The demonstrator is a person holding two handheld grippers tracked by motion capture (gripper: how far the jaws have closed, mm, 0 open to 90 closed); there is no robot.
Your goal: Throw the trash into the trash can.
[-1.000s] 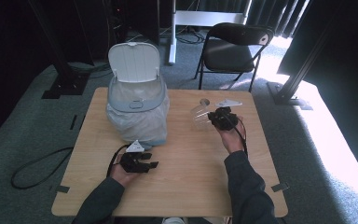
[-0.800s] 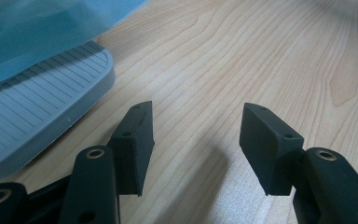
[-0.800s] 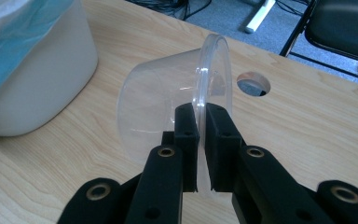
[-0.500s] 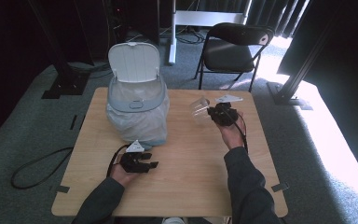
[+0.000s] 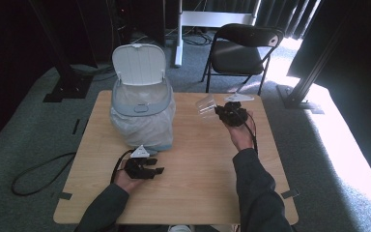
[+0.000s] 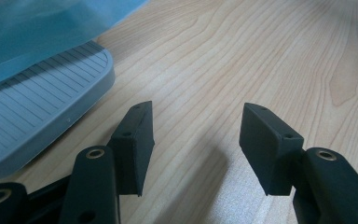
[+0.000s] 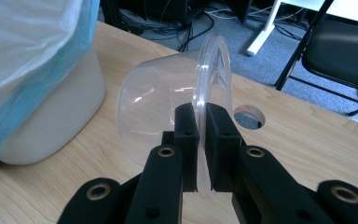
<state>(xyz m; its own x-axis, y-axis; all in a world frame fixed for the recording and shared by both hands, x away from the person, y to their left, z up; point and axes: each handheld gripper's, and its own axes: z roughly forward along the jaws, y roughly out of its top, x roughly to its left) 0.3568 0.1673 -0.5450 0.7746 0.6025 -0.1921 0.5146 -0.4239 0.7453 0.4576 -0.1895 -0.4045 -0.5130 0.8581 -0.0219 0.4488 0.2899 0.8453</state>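
A clear plastic cup (image 7: 168, 107) lies on its side in the air, pinched by its rim. My right gripper (image 7: 201, 140) is shut on that rim, one pad inside and one outside. From above, the cup (image 5: 206, 106) hangs over the table's far right part, left of the right gripper (image 5: 222, 112), a short way from the bin (image 5: 141, 113). The bin is white, lined with a pale bag, its lid standing open. My left gripper (image 5: 157, 166) rests low at the table's front left, just in front of the bin. Its jaws stand open over bare wood (image 6: 196, 135).
The bin's grey foot pedal (image 6: 32, 116) lies just left of the left jaws. A round cable hole (image 7: 248, 116) is cut in the wooden table (image 5: 198, 169) beyond the cup. A black folding chair (image 5: 244, 48) stands behind the table.
The right hand has lifted the cup slightly and carried it a little left, toward the bin. The left gripper has stayed in place.
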